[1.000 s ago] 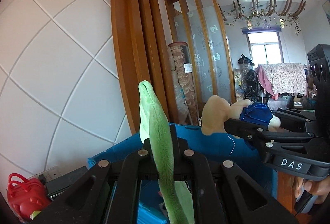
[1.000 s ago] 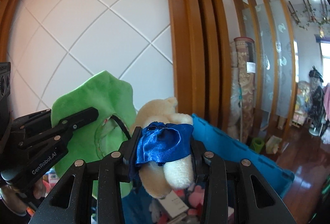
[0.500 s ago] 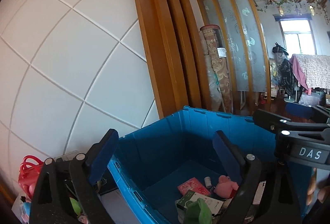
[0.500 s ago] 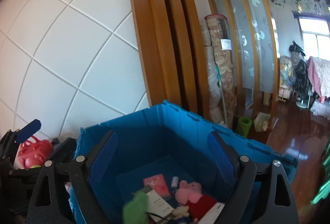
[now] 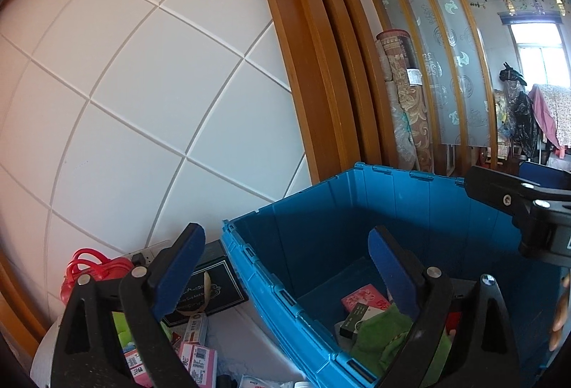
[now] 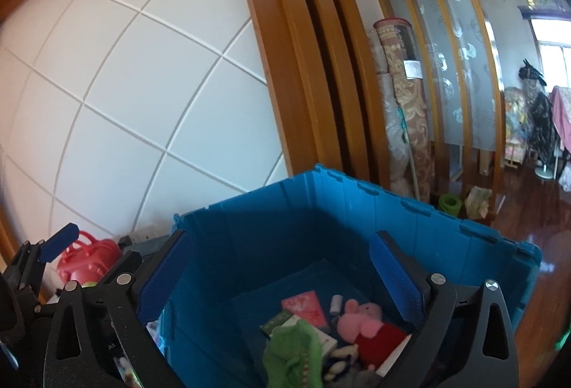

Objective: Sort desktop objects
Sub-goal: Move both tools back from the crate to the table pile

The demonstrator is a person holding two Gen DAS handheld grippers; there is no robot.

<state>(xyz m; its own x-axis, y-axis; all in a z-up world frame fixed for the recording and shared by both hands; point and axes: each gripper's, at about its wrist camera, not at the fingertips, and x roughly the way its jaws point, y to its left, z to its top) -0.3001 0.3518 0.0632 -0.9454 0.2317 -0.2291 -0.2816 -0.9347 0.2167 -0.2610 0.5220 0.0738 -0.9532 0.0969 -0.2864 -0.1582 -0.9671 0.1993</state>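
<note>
My left gripper (image 5: 285,273) stands open over the near left rim of a blue crate (image 5: 321,209), nothing between its blue pads. The green plush toy (image 5: 385,334) lies inside the crate on small boxes. My right gripper (image 6: 280,277) hangs above the crate (image 6: 357,209), its jaws opening, with nothing between them. Below it lie the green plush (image 6: 296,348), a pink pig toy (image 6: 364,320), a red card (image 6: 305,307) and a cream plush (image 6: 342,357), partly hidden. One finger of the right gripper (image 5: 499,191) reaches in from the right in the left wrist view.
Left of the crate the table holds a dark box (image 5: 207,288), pink packets (image 5: 200,359) and a red bag (image 5: 89,266). A white panelled wall and wooden posts stand close behind. Rolled rugs (image 6: 407,124) lean beyond the crate, with wooden floor to the right.
Both grippers opened: the left let go of the green plush, the right of the cream toy in blue cloth. Both toys dropped into the crate. Both views tipped downward.
</note>
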